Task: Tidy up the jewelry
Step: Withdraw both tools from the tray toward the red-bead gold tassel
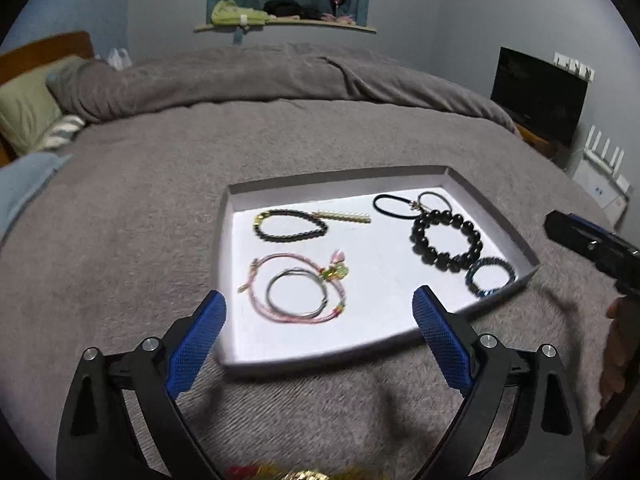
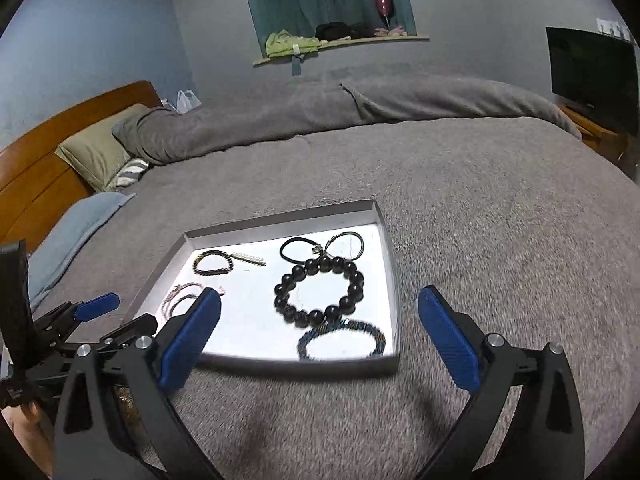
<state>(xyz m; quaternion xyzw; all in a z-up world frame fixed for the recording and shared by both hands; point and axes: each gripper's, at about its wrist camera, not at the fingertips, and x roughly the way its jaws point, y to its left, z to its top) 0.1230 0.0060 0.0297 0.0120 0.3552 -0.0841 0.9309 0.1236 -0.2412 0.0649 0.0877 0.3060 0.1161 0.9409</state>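
A shallow tray (image 1: 496, 220) lies on a grey bed (image 1: 120, 208), long axis running 9 to 3 o'clock. Inside: black beads (image 1: 446, 240) at 3, pink cord (image 1: 296, 292) at 7. The left gripper (image 1: 320, 312) and right gripper (image 2: 320, 312) have jaws wide apart, holding nothing.

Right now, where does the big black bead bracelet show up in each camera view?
Left wrist view: the big black bead bracelet lies right of centre, in the tray's right half.
Right wrist view: the bracelet lies at centre, between the claw's fingers.
Shared landmark: the blue bead bracelet just nearer the camera than it, at the tray's near right corner.
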